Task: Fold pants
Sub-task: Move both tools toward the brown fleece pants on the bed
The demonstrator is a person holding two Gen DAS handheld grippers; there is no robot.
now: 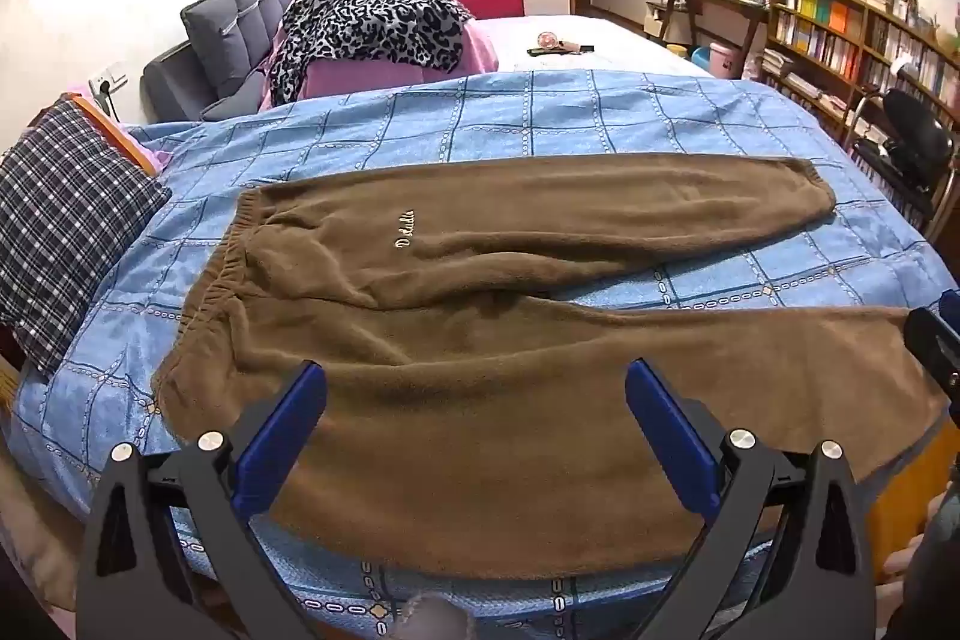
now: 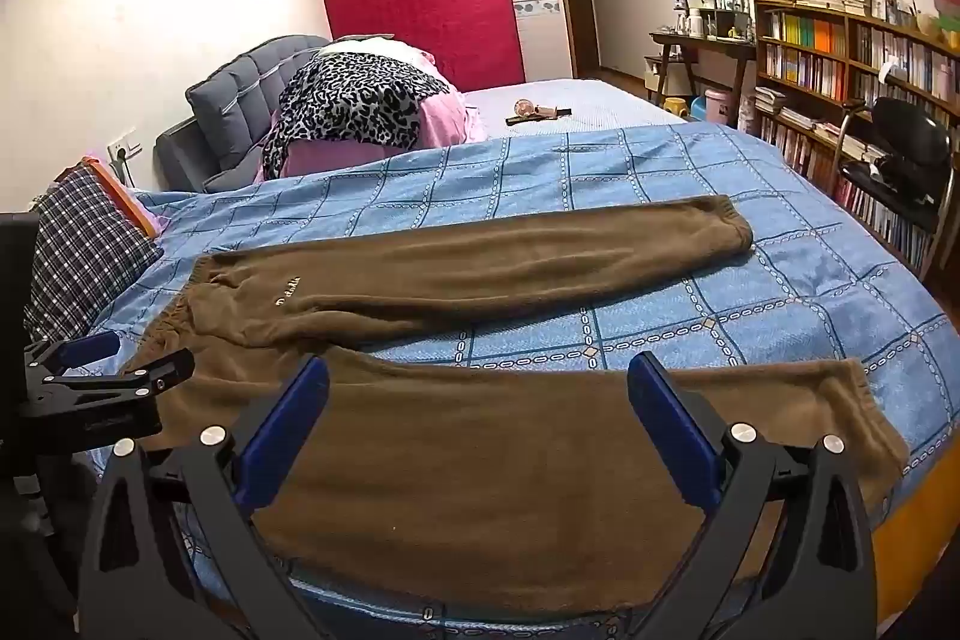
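Brown fleece pants (image 1: 480, 316) lie spread flat on a blue checked bedspread (image 1: 540, 118), waistband to the left, both legs running right and parted. My left gripper (image 1: 474, 388) is open and empty, hovering over the near leg close to the hip. My right gripper (image 2: 477, 382) is open and empty over the near leg (image 2: 480, 448) further right. The pants also show in the right wrist view (image 2: 480, 268). The left gripper shows at the left edge of the right wrist view (image 2: 96, 370); the right gripper shows at the right edge of the left wrist view (image 1: 936, 346).
A plaid pillow (image 1: 66, 220) lies at the bed's left. A leopard-print cloth (image 1: 372, 16) is heaped on pink bedding by a grey headboard (image 1: 240, 22). Small items (image 1: 558, 43) lie on the far mattress. A bookshelf (image 1: 852, 34) and black chair (image 1: 906, 142) stand right.
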